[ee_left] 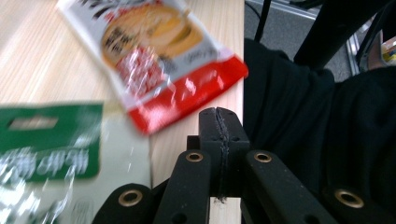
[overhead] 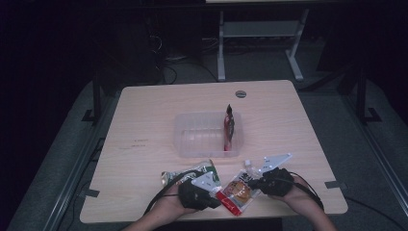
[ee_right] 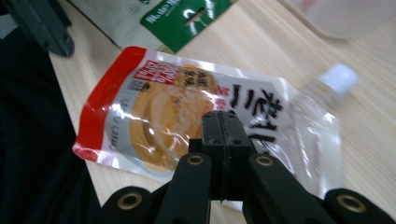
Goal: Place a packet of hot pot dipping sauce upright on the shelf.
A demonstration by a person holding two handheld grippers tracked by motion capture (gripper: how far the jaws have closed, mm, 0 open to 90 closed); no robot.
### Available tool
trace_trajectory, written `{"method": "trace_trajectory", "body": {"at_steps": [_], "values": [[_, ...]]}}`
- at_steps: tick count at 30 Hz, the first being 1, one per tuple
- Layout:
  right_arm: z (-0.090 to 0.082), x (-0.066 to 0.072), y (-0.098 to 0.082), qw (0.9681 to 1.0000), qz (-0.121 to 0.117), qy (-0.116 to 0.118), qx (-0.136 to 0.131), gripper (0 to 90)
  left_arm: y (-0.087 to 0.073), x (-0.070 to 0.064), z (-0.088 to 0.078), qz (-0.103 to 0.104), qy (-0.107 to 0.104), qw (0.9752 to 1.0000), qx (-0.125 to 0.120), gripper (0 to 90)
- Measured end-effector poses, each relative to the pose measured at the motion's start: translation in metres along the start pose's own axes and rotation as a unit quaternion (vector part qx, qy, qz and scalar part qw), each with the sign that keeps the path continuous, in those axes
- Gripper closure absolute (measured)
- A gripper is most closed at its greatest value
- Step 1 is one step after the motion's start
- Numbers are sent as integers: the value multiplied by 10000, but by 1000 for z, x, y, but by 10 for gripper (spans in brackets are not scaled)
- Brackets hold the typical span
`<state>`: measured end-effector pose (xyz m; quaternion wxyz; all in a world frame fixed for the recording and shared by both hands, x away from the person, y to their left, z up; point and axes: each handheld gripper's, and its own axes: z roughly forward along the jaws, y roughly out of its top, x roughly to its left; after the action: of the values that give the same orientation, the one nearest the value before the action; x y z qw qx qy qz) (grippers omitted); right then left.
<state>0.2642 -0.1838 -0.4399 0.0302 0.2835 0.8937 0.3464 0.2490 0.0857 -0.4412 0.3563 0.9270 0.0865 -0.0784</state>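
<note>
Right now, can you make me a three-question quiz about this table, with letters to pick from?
1. Where does the dark red packet stand?
A. in the clear tub
B. on the floor
C. on the green pouch

2. What colour is the band at the end of the spout pouch?
A. blue
B. red
C. purple

3. How are the left gripper's jaws?
A. wide apart
B. clamped on a cup
C. shut with nothing between

Answers:
1 A, the high view shows it upright at the tub's right end.
2 B, the right gripper view shows a red band at the end away from the white cap.
3 C, the left gripper view shows the black jaws pressed together over the table's edge.
</note>
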Motion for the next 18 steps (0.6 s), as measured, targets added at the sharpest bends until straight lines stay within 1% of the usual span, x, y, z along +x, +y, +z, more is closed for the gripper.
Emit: {"method": "trace_trajectory", "body": {"at_steps": [1,2,4,5,8,9,10,12,14,15,18], "values": [[-2,-2,-3,10000,39,-39,-42,886,5,0,8,40,-68,9999,92,898],[-3,-3,-4,10000,48,-55,-55,885,6,0,12,70,-140,9998,152,897],[-5,-3,-5,9999,93,-106,-65,885,7,-2,18,157,-175,9994,262,898],[-6,-3,-6,9999,79,-108,-98,885,6,-3,20,134,-216,9993,270,898],[-8,-3,-7,9998,128,-108,-110,885,6,-3,22,149,-158,9993,290,898],[-8,-3,-8,9998,121,-109,-98,885,6,-1,23,152,-88,9994,314,898],[-8,-3,-8,9998,131,-115,-113,883,6,-1,23,152,-88,9994,314,898],[-8,-3,-7,9998,121,-122,-125,874,5,3,22,107,67,9993,341,898],[-8,-3,-6,9997,130,-111,-150,868,4,7,21,23,126,9994,321,898],[-8,-3,-6,9997,126,-109,-157,864,4,8,21,-36,146,9994,301,898],[-8,-3,-7,9998,127,-108,-145,864,3,10,19,-94,121,9994,303,898]]}}
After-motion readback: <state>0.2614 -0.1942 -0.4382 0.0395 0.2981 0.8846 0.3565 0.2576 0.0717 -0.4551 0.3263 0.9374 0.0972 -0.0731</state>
